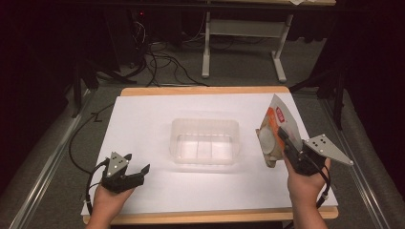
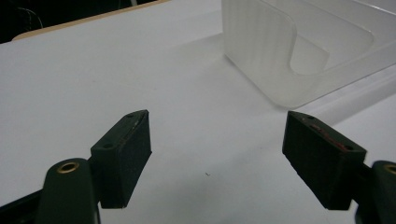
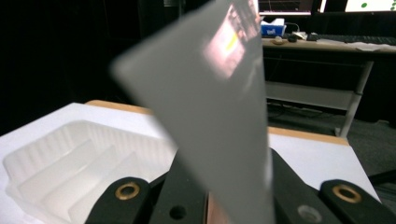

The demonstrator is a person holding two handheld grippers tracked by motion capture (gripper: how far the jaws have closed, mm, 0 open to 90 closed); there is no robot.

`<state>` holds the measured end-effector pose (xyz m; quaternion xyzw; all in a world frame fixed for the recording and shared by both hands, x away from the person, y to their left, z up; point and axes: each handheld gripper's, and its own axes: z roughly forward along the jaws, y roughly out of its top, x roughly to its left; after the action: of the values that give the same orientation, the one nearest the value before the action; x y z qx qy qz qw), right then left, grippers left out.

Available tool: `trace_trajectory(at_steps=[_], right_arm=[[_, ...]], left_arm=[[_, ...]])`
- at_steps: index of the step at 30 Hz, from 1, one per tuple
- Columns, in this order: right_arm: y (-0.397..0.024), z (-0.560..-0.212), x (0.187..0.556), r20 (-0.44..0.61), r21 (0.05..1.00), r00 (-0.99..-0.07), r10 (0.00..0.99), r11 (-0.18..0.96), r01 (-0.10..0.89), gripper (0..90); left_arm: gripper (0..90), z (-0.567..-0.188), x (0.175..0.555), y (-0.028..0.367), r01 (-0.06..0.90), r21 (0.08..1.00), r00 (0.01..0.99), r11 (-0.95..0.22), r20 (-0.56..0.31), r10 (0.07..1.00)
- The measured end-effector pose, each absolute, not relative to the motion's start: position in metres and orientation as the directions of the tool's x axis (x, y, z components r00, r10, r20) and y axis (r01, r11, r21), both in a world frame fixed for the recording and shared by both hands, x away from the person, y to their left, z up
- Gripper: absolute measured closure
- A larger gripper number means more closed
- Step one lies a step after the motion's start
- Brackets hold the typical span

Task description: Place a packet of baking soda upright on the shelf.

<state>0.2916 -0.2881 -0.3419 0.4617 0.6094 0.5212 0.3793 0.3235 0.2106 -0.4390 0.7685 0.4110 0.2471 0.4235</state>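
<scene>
One clear plastic tray point(image 1: 205, 139) stood on the tabletop point(image 1: 143, 119). One foil pouch point(image 1: 278, 131) was right of the tray. Two grippers were present: left gripper point(image 1: 136, 164) and right gripper point(image 1: 282, 137), flanking the tray.

The left hand point(image 1: 106, 200) is coming in from the bottom edge, holding the left gripper point(image 1: 136, 164) low over the table — its jaws are standing wide apart with nothing between them. The right hand point(image 1: 305, 183) is gripping the right gripper point(image 1: 282, 136), which is tilting upward — its jaws are pressing closed on a packet point(image 1: 277, 131).
</scene>
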Motion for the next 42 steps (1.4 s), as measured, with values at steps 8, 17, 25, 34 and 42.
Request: trace_trajectory(at_steps=[8,17,25,34,42], right_arm=[[-0.27,-0.321,0.3,0.041,0.99,-0.325,0.945,0.006,0.141,90.0],[-0.238,-0.303,0.311,0.042,0.994,-0.389,0.92,0.002,0.112,90.0],[-0.206,-0.304,0.323,0.044,0.993,-0.435,0.899,0.01,0.121,90.0],[-0.173,-0.312,0.34,0.045,0.991,-0.452,0.891,0.018,0.133,90.0],[-0.151,-0.318,0.354,0.051,0.988,-0.476,0.878,0.025,0.152,90.0]], left_arm=[[24.0,-0.438,0.323,0.213,0.419,0.851,0.539,-0.317,0.048,0.841],[24.0,-0.438,0.323,0.214,0.421,0.849,0.534,-0.317,0.051,0.844],[24.0,-0.438,0.323,0.215,0.419,0.856,0.532,-0.304,0.039,0.846],[23.2,-0.439,0.321,0.213,0.409,0.852,0.544,-0.325,0.058,0.837],[23.1,-0.437,0.321,0.214,0.401,0.859,0.546,-0.318,0.054,0.836]])
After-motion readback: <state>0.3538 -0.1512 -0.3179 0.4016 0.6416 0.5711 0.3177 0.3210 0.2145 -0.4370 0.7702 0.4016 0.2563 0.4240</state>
